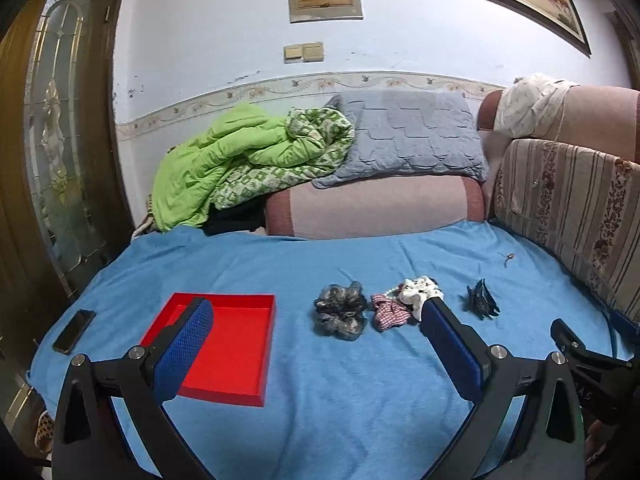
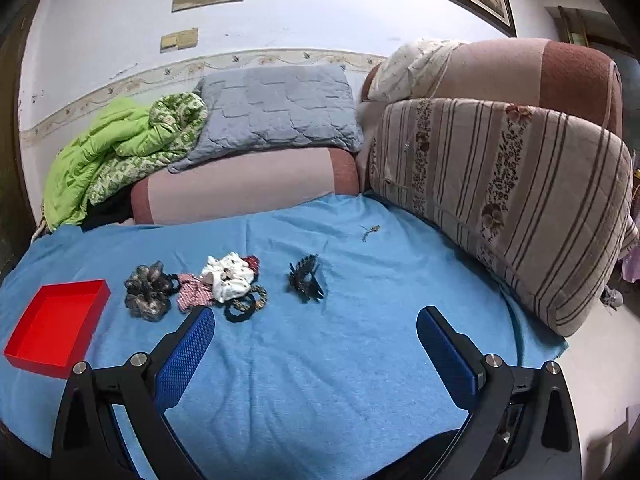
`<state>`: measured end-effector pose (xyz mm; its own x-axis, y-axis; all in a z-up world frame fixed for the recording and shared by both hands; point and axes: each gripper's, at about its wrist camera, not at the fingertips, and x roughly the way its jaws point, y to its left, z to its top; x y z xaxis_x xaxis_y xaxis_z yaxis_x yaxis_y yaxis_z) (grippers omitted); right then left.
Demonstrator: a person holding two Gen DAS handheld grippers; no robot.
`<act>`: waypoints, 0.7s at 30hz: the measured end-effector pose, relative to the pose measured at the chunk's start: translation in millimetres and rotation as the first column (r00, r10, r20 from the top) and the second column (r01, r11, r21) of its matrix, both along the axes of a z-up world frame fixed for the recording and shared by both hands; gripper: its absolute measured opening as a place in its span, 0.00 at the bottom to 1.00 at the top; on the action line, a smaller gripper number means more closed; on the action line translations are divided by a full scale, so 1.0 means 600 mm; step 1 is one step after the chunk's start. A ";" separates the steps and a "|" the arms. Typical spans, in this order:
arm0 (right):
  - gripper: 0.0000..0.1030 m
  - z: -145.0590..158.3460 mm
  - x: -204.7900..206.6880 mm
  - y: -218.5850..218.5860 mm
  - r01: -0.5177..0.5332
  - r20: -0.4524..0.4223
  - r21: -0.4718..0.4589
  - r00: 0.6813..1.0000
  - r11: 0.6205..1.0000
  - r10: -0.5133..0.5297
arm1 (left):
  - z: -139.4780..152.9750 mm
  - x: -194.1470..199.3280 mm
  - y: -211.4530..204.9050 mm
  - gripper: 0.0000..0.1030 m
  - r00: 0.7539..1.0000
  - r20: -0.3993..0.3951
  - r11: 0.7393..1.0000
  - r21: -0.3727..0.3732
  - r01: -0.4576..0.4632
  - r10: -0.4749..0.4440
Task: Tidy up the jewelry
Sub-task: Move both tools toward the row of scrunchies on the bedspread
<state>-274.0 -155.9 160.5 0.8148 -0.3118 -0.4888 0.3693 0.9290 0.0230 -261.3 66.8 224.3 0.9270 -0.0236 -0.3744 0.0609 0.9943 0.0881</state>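
Your left gripper (image 1: 316, 328) and right gripper (image 2: 316, 330) both hang spread and empty. The grey scrunchie (image 1: 341, 311) lies just right of the red tray (image 1: 224, 354) (which holds nothing), straight ahead of your left gripper, so that hand is nearer.

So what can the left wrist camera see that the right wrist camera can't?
Only the left wrist view shows the dark phone lying left of the red tray, the glass-panelled wooden door, and part of the other gripper at its right edge. Only the right wrist view shows the black and gold hair ties. Both share the shallow red tray, grey scrunchie, black claw clip and blue blanket.
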 end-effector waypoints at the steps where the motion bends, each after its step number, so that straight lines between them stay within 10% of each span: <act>1: 1.00 -0.005 0.003 -0.004 0.002 -0.009 0.005 1.000 1.000 -0.001 | -0.003 0.003 -0.002 1.00 1.000 0.002 1.000 -0.001 0.006 -0.006; 21: 1.00 -0.053 0.119 0.014 -0.074 -0.101 -0.037 0.992 0.997 0.070 | -0.079 0.127 0.037 1.00 0.978 -0.202 0.998 -0.004 -0.060 0.058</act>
